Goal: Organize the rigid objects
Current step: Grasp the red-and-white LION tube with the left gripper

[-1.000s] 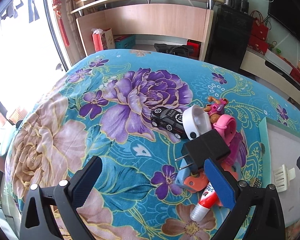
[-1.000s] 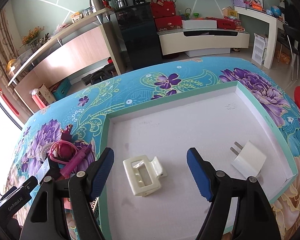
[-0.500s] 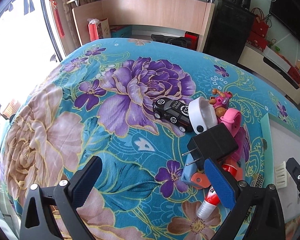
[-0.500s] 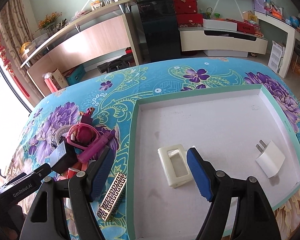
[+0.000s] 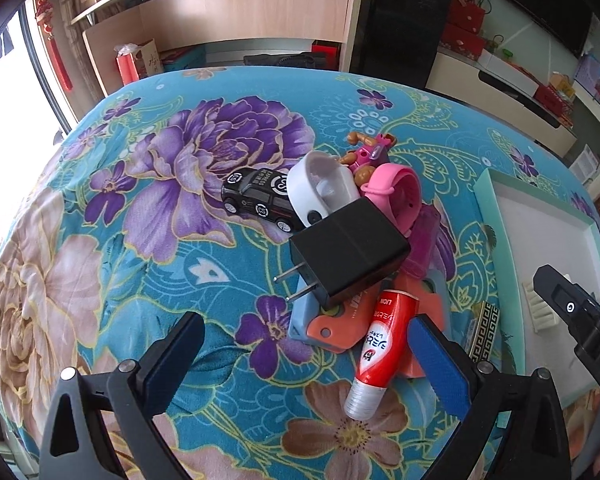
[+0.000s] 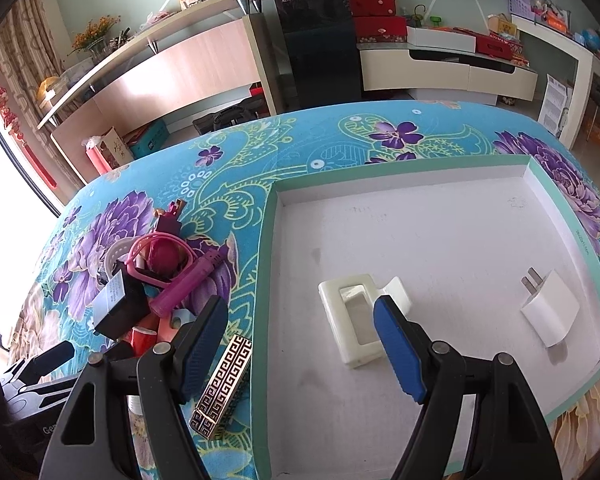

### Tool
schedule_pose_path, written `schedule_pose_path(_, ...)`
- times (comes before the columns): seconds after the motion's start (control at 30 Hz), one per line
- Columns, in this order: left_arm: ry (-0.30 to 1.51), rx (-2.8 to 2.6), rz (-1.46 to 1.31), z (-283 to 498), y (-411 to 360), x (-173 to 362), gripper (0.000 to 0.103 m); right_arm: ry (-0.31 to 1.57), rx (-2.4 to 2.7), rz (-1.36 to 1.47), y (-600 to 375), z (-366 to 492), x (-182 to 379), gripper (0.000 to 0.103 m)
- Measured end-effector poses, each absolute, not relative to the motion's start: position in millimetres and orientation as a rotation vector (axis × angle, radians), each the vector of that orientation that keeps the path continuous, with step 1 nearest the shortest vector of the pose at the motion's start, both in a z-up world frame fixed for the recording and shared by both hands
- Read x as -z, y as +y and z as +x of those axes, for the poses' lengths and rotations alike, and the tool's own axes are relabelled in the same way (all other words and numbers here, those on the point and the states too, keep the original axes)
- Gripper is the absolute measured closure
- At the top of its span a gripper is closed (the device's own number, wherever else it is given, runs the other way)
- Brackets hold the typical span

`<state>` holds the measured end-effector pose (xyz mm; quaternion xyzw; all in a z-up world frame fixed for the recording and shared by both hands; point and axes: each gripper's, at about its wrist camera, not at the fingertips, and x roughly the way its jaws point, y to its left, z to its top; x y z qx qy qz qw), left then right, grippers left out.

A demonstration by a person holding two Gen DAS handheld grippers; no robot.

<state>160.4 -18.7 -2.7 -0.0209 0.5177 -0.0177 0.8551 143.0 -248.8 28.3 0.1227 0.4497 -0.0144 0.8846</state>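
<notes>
A pile of small objects lies on the flowered cloth: a black plug adapter (image 5: 350, 250), a black toy car (image 5: 260, 200), a white ring-shaped piece (image 5: 320, 188), a pink band (image 5: 396, 190), a red tube (image 5: 376, 344) and an orange piece (image 5: 340, 324). My left gripper (image 5: 308, 348) is open and empty just in front of the pile. My right gripper (image 6: 300, 336) is open and empty over the left edge of the green-rimmed white tray (image 6: 268, 248). In the tray lie a cream clip (image 6: 352, 316) and a white plug adapter (image 6: 548, 312). A gold-patterned black bar (image 6: 224, 388) lies beside the tray.
The pile also shows in the right wrist view, with a magenta cylinder (image 6: 188, 284). The tray's edge (image 5: 496, 216) is at the right of the left wrist view. Shelves, a black cabinet and a TV bench stand beyond the table.
Both grippers have swung left. The left one has come closer to the pile. The right one has moved from over the cream clip to the tray's left edge.
</notes>
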Motion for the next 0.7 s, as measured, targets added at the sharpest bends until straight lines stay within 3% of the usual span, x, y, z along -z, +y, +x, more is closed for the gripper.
schedule_pose_path(0.4,1.075,0.159,0.036,154,-48,2,0.048,0.937,0.029,0.265,-250,142,-28,0.027)
schedule_pose_path(0.47,1.072,0.169,0.047,154,-51,1,0.053,0.938,0.027,0.263,-250,143,-27,0.027)
schedule_pose_path(0.7,1.073,0.15,0.051,155,-46,2,0.052,0.938,0.029,0.266,-251,142,-27,0.027)
